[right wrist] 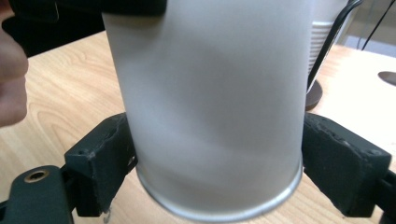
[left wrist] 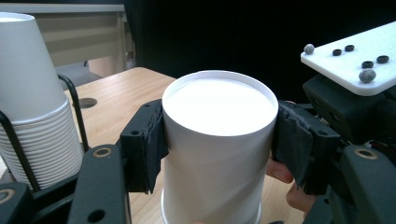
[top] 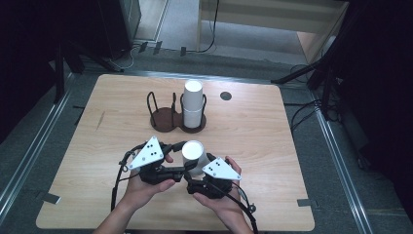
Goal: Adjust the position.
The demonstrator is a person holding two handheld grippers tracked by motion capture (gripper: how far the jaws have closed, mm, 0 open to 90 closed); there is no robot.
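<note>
A white paper cup [top: 192, 152] stands upside down between both grippers over the near middle of the wooden table [top: 253, 131]. My left gripper [top: 184, 158] comes in from the left and is shut on the cup [left wrist: 217, 154]. Its black pads [left wrist: 144, 144] press the wall just under the cup's closed base. My right gripper [top: 197, 169] reaches in from the near right. Its jaws straddle the cup [right wrist: 210, 116] low down by the rolled rim, and the pads [right wrist: 341, 158] stand beside the wall without squeezing it. The right gripper's white plate [left wrist: 355, 60] shows beyond the cup.
A stack of white cups [top: 193, 105] [left wrist: 32, 116] sits upside down in the right ring of a dark wire holder [top: 165, 119] behind the grippers; the left ring holds nothing. A dark round hole [top: 225, 96] marks the far tabletop. Both hands [top: 146, 187] rest near the front edge.
</note>
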